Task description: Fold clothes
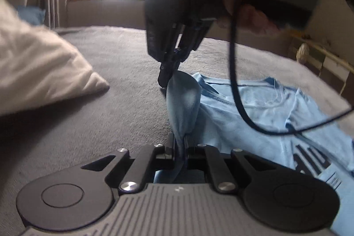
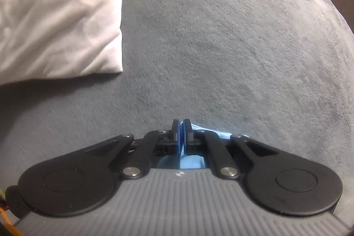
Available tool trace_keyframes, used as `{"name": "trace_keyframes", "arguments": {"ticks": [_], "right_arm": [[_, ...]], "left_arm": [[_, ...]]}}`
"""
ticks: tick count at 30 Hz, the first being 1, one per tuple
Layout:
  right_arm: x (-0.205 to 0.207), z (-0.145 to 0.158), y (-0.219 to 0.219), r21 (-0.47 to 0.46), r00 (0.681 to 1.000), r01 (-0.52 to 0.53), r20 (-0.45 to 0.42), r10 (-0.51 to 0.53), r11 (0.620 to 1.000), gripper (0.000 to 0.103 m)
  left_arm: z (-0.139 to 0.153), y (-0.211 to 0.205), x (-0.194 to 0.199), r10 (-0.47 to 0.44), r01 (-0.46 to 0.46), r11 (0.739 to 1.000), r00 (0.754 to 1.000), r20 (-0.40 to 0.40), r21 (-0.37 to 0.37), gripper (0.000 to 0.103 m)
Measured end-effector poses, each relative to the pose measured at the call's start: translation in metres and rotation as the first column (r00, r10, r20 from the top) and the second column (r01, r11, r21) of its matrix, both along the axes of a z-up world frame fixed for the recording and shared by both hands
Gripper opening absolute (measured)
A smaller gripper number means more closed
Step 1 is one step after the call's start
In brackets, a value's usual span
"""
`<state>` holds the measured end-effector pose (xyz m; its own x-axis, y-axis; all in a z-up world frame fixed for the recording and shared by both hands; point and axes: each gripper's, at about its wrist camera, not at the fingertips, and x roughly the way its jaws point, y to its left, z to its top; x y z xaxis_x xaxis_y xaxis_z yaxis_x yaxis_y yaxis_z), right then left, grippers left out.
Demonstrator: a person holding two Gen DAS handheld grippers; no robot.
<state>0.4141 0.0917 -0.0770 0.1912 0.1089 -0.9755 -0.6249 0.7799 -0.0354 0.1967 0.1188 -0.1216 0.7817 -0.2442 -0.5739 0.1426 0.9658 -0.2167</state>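
Light-blue T-shirt (image 1: 254,112) on grey blanket (image 1: 110,85), edge pinched by left gripper (image 1: 179,143) and right gripper (image 2: 181,136); best lifted evenly, kept taut.

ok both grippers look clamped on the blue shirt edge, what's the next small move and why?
Probably carry that edge together over the shirt body and lay it down. The left gripper and right gripper each pinch the light blue shirt, with its edge raised between them, while the rest lies flat on the grey blanket. The pillow sits on the other side.
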Motion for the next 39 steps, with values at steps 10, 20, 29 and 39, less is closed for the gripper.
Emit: {"name": "trace_keyframes", "arguments": {"ticks": [10,20,29,39], "right_arm": [[0.020,0.010,-0.043,0.446,0.956,0.210,0.092,-0.278,0.870,0.008],[-0.025,0.061,-0.161,0.547,0.923,0.294,0.052,-0.382,0.784,0.034],[-0.124,0.029,-0.214,0.514,0.932,0.352,-0.113,-0.345,0.782,0.035],[-0.170,-0.011,-0.226,0.521,0.852,0.524,-0.323,-0.413,0.674,0.035]], "left_arm": [[-0.027,0.076,0.002,0.060,-0.163,0.810,0.979,-0.196,-0.563,0.010],[-0.011,0.118,-0.029,0.081,-0.180,0.757,0.980,-0.183,-0.628,0.045],[0.023,0.097,-0.090,-0.039,-0.002,0.945,0.992,-0.118,-0.328,0.045],[0.029,0.041,-0.115,-0.108,0.119,0.985,0.990,-0.094,0.121,0.043]]}}
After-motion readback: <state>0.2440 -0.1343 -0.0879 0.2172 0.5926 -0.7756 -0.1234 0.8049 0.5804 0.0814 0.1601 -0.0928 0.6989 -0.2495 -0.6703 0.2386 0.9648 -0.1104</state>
